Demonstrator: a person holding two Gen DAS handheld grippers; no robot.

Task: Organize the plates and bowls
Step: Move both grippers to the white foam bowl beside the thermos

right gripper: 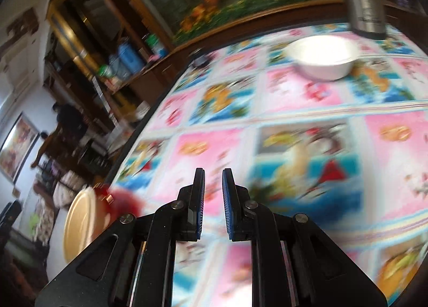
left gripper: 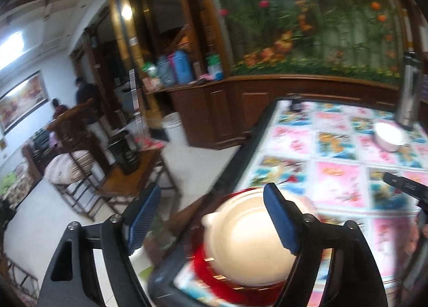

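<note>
The cream bowl (left gripper: 248,240) sits on the red plate (left gripper: 214,275) at the table (left gripper: 240,162) corner, under the wide-open, empty left claw (left gripper: 214,216); a knock could tip it off. The right claw (right gripper: 213,200), nearly closed and empty, points toward the white bowl (right gripper: 321,58).

Red plate (left gripper: 203,267) mostly hidden under cream bowl (left gripper: 248,240); tablecloth (right gripper: 294,133) pics too blurred.

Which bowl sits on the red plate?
The cream bowl at the table's near corner sits on the red plate; the white bowl rests directly on the tablecloth near the steel flask.
</note>
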